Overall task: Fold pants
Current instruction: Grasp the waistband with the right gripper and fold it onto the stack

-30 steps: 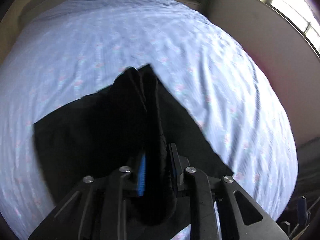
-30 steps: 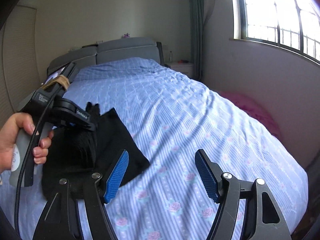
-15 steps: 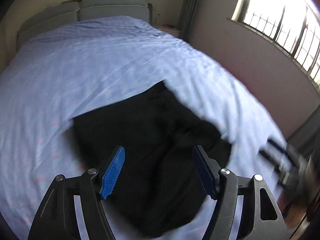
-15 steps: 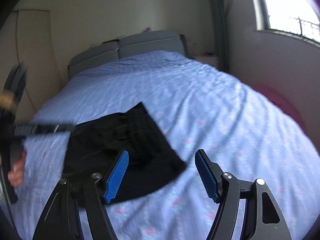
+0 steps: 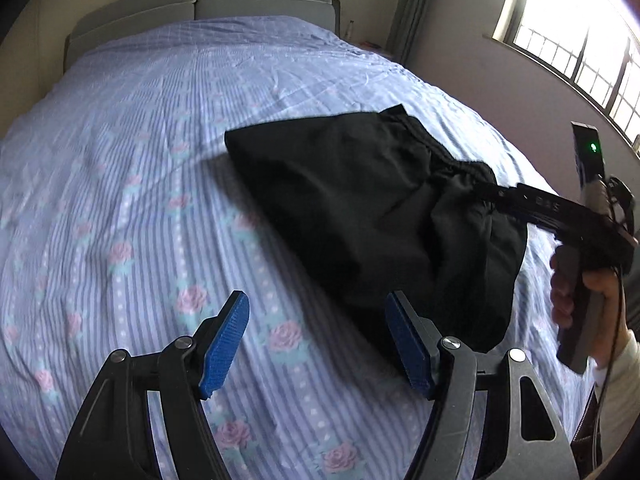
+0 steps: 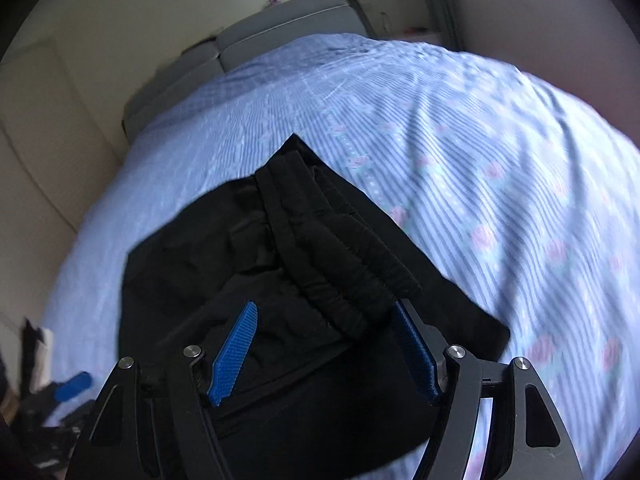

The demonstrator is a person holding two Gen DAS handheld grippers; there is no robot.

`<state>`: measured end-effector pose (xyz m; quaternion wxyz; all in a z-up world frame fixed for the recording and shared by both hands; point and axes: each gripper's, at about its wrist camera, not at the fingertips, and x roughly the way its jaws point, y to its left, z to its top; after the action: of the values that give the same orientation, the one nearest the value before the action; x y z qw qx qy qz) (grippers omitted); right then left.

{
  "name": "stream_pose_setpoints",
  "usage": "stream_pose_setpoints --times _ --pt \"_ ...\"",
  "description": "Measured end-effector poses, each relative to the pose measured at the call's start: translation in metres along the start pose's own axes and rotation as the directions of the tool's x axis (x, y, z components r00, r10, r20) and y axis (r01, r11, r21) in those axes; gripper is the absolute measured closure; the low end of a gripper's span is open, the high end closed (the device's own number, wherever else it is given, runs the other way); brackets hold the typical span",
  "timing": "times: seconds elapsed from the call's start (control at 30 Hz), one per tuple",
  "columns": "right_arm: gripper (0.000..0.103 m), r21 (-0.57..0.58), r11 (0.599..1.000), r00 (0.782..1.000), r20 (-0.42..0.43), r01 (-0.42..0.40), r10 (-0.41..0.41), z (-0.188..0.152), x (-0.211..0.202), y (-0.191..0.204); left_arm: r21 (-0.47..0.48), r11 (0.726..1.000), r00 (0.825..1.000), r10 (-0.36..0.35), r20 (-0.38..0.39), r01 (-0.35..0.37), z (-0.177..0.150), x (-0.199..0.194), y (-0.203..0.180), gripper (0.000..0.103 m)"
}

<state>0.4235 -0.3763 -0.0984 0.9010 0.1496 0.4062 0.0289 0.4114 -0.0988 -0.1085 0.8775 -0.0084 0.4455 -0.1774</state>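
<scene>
Pants [image 5: 360, 208], black and folded into a compact bundle, lie on the bed [image 5: 160, 152], which is covered by a blue striped sheet printed with pink roses. In the left wrist view the bundle occupies the right half of the bed, reaching toward the right edge of the mattress, well clear of the grey headboard [image 5: 200, 4] at the far end. The elastic waistband [image 6: 340, 264] is gathered and faces the right side of the bundle.

Left gripper [image 5: 320, 344]: jaws stand apart with nothing between the blue pads; only bare sheet shows in the gap. The near corner of the pants lies just beyond and behind the right-hand finger, not between the two. Contact between that finger and the cloth cannot be determined.

Right gripper [image 6: 324, 352]: jaws stand apart, positioned over the waistband end of the pants. Bunched black fabric, including the gathered waistband, fills the gap between the pads. The left-hand pad shows clear of the cloth on its inner face; the right-hand pad is partly covered by the waistband roll. No clamping on the fabric is visible.

In the left wrist view the right gripper [image 5: 520, 200] enters from the right edge of the bed, its tip at the waistband, carried by the person's right hand [image 5: 576, 300] in a light sleeve. A window [image 5: 580, 40] stands in the wall to the right of the bed.
</scene>
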Motion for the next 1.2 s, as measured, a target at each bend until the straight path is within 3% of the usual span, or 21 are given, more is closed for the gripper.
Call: stream_pose_setpoints --times 0.13,0.3,0.43,0.5,0.53,0.63,0.77,1.0,1.1,1.2 --pt "0.036 0.037 0.999 1.000 -0.009 -0.008 0.008 0.004 0.005 -0.005 -0.031 1.000 1.000 0.005 -0.017 -0.005 -0.003 0.000 0.009 0.033" --pt "0.036 0.165 0.984 0.998 0.009 -0.065 0.064 0.000 -0.002 -0.031 -0.051 0.999 1.000 -0.002 0.004 0.003 0.000 -0.006 0.014 0.033" --pt "0.030 0.133 0.988 0.997 -0.002 -0.077 0.078 0.004 0.007 -0.021 -0.027 1.000 1.000 -0.001 0.022 0.002 0.008 -0.005 0.005 0.033" --pt "0.037 0.135 0.989 0.998 -0.009 -0.056 0.058 0.007 0.013 -0.020 -0.036 0.999 1.000 -0.011 0.028 0.012 0.013 -0.005 0.003 0.033" --pt "0.048 0.161 0.986 0.999 -0.007 -0.049 0.051 0.008 0.015 -0.023 -0.043 0.999 0.999 -0.019 0.031 0.020 0.015 -0.006 0.001 0.033" --pt "0.063 0.213 0.975 0.998 0.019 -0.070 0.067 0.009 0.011 -0.035 -0.046 0.998 0.998 -0.033 0.045 0.035 0.020 -0.010 -0.004 0.033" --pt "0.066 0.155 0.988 0.997 0.077 -0.025 0.014 0.005 -0.010 -0.028 -0.032 0.999 0.998 -0.037 0.056 0.038 0.023 -0.012 -0.007 0.033" --pt "0.062 0.123 0.991 0.997 0.051 0.052 -0.058 0.002 -0.017 -0.029 -0.029 0.999 0.999 -0.013 0.048 0.014 0.023 -0.016 -0.002 0.033" --pt "0.048 0.132 0.984 0.990 0.057 0.121 -0.129 -0.003 -0.031 -0.026 -0.024 0.999 0.998 0.023 0.060 -0.022 0.022 -0.022 0.001 0.027" --pt "0.035 0.130 0.971 0.966 0.136 0.202 -0.219 -0.014 -0.064 -0.011 -0.031 0.999 0.996 0.044 0.076 -0.042 0.019 -0.036 0.009 0.025"
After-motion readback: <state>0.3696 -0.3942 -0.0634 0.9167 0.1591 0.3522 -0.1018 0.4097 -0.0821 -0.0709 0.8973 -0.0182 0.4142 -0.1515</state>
